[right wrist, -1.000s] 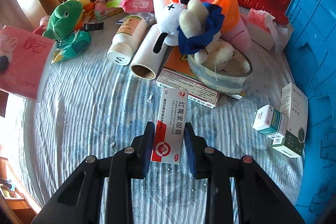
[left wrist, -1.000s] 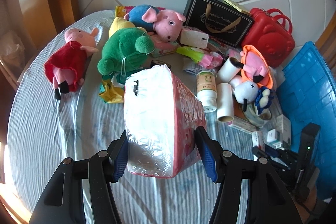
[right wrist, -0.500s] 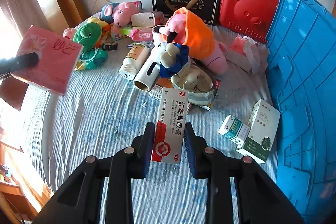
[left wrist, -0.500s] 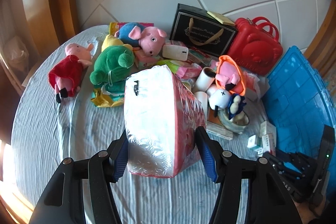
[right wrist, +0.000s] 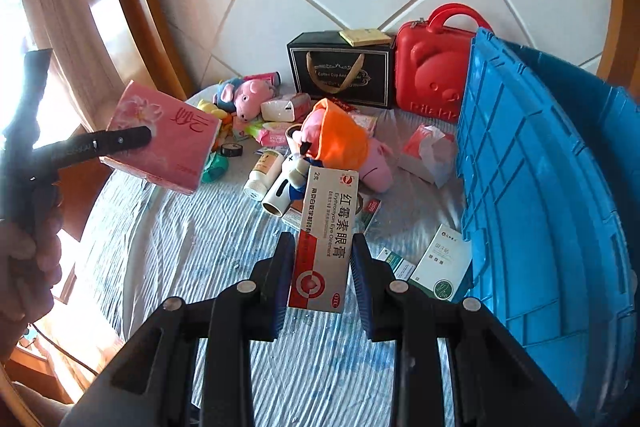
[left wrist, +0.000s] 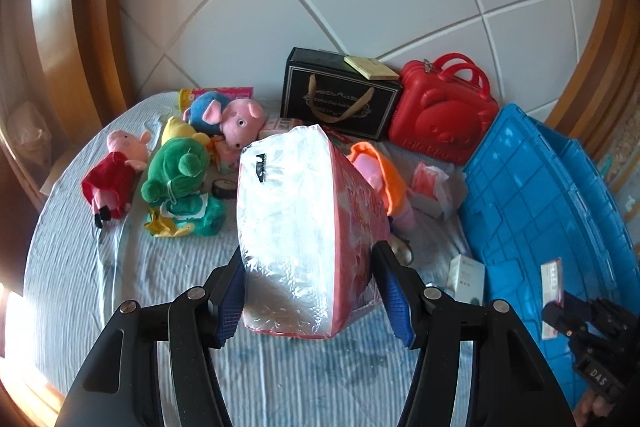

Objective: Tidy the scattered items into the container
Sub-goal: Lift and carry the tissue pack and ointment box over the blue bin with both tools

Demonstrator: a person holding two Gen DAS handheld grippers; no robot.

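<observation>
My left gripper [left wrist: 310, 291] is shut on a pink tissue pack [left wrist: 304, 227] with a clear plastic end, held high above the table. The right wrist view shows the same pack [right wrist: 164, 139] at the left, one black finger across its face. My right gripper [right wrist: 322, 279] is shut on a white and red ointment box [right wrist: 324, 239], held upright above the cloth. The blue container [right wrist: 540, 187] stands at the right, just beside the right gripper, its ribbed wall [left wrist: 540, 211] facing me.
Plush toys [left wrist: 176, 171], a black gift bag [left wrist: 340, 95] and a red bear case [left wrist: 440, 115] crowd the far side of the striped tablecloth [right wrist: 180, 251]. Small medicine boxes [right wrist: 440, 263], a bottle [right wrist: 264, 171] and a roll [right wrist: 280, 191] lie near the container. A hand [right wrist: 24, 267] holds the left gripper.
Both grippers have risen with their loads, so the table items look smaller and farther. The blue container fills more of the right side in both views.
</observation>
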